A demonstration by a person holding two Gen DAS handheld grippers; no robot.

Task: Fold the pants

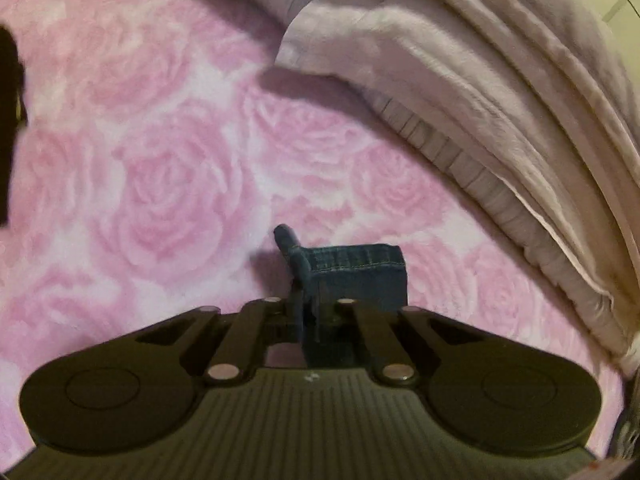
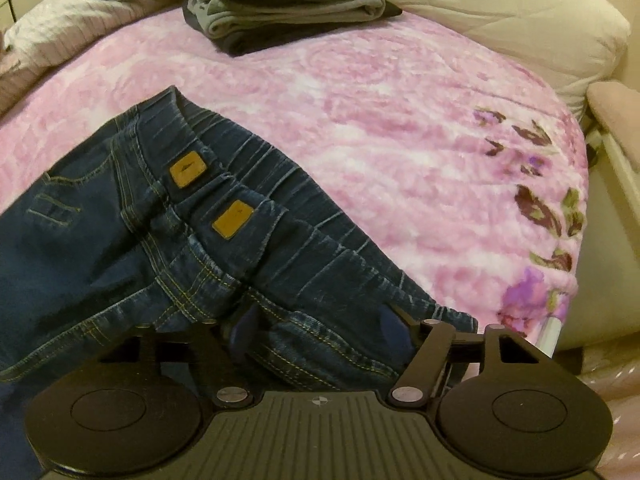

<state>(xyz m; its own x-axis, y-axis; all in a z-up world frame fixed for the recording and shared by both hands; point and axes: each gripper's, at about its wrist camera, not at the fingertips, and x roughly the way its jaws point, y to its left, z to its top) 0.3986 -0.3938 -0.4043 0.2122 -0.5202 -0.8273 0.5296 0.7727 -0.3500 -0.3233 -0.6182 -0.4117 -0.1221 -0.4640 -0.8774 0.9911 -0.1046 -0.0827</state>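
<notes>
Dark blue denim pants point(image 2: 120, 240) lie on a pink bedspread point(image 2: 400, 120); the gathered waistband point(image 2: 248, 184) carries two tan patches and runs diagonally. My right gripper point(image 2: 320, 328) is open over the near end of the waistband. Its blue-padded fingers point(image 2: 394, 328) stand wide on either side of a bunched fold without pressing on it. In the left wrist view my left gripper point(image 1: 310, 304) is shut on a stitched hem of the pants point(image 1: 352, 264). The hem sticks up past the fingertips above the rose-patterned bedspread point(image 1: 160, 160). The rest of that leg is hidden below the gripper.
A stack of folded dark and grey clothes point(image 2: 292, 0) sits at the far side of the bed, with a cream pillow point(image 2: 500, 12) to its right. Pale folded blankets point(image 1: 480, 92) are piled along the right in the left wrist view. A dark shape point(image 1: 8, 120) is at the left edge.
</notes>
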